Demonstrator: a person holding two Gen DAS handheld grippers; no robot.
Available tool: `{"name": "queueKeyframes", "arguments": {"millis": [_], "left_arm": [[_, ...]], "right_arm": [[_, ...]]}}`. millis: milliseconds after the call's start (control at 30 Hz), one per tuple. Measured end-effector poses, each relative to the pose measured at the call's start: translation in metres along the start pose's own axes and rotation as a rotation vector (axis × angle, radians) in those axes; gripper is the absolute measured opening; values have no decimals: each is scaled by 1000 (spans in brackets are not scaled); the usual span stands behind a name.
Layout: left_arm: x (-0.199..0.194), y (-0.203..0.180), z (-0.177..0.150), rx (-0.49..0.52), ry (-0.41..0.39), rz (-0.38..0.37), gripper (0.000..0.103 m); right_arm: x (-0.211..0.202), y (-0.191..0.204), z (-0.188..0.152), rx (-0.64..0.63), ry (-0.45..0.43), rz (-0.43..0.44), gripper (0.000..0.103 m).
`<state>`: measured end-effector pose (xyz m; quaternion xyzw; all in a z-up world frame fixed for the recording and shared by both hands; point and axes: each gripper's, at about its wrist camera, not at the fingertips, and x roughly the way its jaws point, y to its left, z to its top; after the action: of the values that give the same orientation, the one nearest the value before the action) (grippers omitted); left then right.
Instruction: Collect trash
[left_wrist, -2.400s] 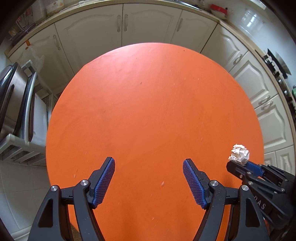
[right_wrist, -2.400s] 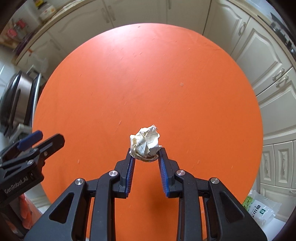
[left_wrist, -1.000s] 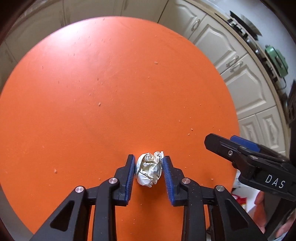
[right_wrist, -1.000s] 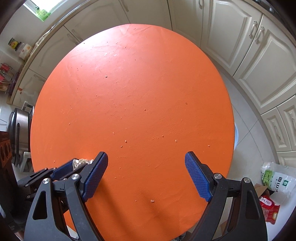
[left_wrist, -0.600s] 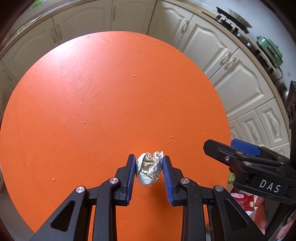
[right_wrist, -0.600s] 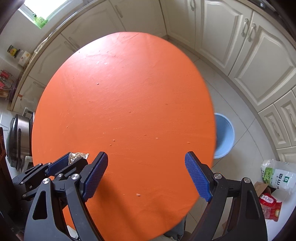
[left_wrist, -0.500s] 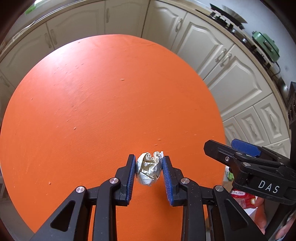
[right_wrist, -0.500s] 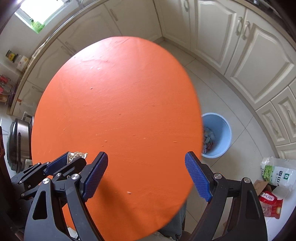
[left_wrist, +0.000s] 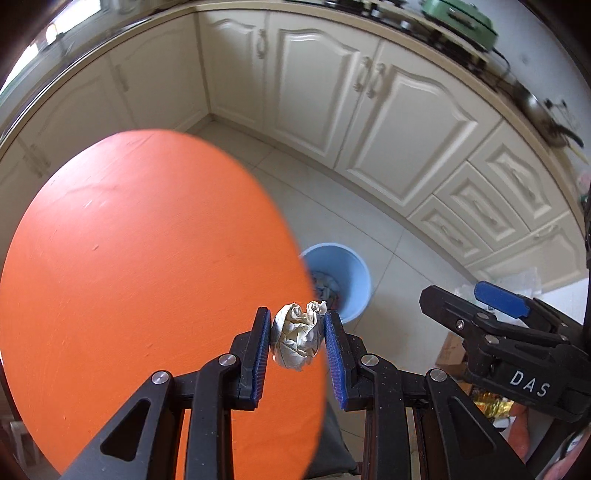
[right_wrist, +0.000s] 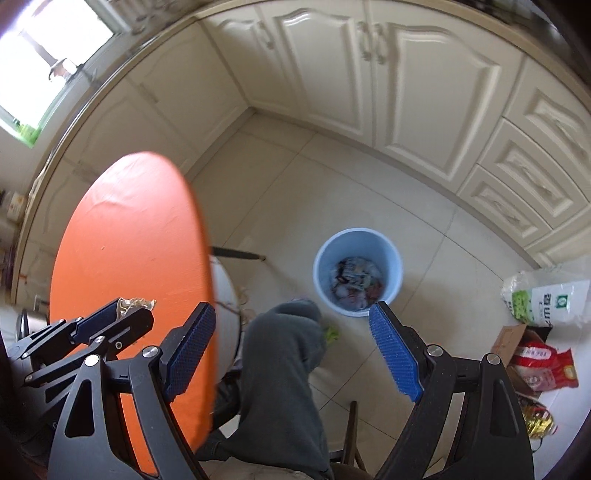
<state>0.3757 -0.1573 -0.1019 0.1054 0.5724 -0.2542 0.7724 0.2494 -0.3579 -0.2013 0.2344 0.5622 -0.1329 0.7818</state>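
My left gripper is shut on a crumpled paper ball and holds it in the air over the right edge of the round orange table. A light blue trash bin with rubbish inside stands on the floor just beyond the ball. In the right wrist view the bin lies ahead on the tiles. My right gripper is open and empty above the floor. The left gripper with a bit of the paper shows at its lower left.
Cream kitchen cabinets curve round the back and right. A person's grey-trousered leg is below the right gripper. Bags and packets lie on the floor at the right. The table edge is at the left.
Both grippers have swung right, off the table towards the floor. The blue bin has come into full view ahead. The left gripper still holds the paper ball; the right stays open.
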Motion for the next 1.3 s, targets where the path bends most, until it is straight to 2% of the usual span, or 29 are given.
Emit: {"name": "queueKeyframes", "arguments": {"millis": [167, 400, 533, 567, 633, 667, 800, 1033, 1100, 1133, 1300], "left_arm": [[43, -66, 38, 106, 36, -19, 25], [128, -134, 96, 223, 98, -28, 26], [162, -160, 119, 264, 96, -21, 30], [169, -166, 122, 271, 91, -16, 33], [183, -173, 131, 260, 82, 17, 53], [186, -175, 131, 248, 79, 24, 66], [205, -183, 137, 227, 82, 31, 68], [202, -173, 126, 194, 102, 43, 68], [188, -166, 121, 186, 103, 44, 68], [184, -163, 119, 200, 131, 49, 68], [157, -151, 103, 183, 93, 61, 68]], "right_arm": [[-7, -63, 0, 97, -16, -54, 87], [-4, -145, -2, 222, 7, -142, 87], [3, -178, -3, 280, 28, -156, 87], [5, -185, -4, 286, 39, -163, 87], [11, -193, -5, 297, 58, -171, 87], [14, -196, -6, 301, 67, -172, 87], [22, -204, -10, 315, 94, -167, 87], [30, -200, -11, 307, 107, -155, 87], [29, -195, -11, 296, 103, -154, 87], [28, -192, -11, 293, 100, -151, 87], [19, -183, -11, 288, 74, -125, 87]]}}
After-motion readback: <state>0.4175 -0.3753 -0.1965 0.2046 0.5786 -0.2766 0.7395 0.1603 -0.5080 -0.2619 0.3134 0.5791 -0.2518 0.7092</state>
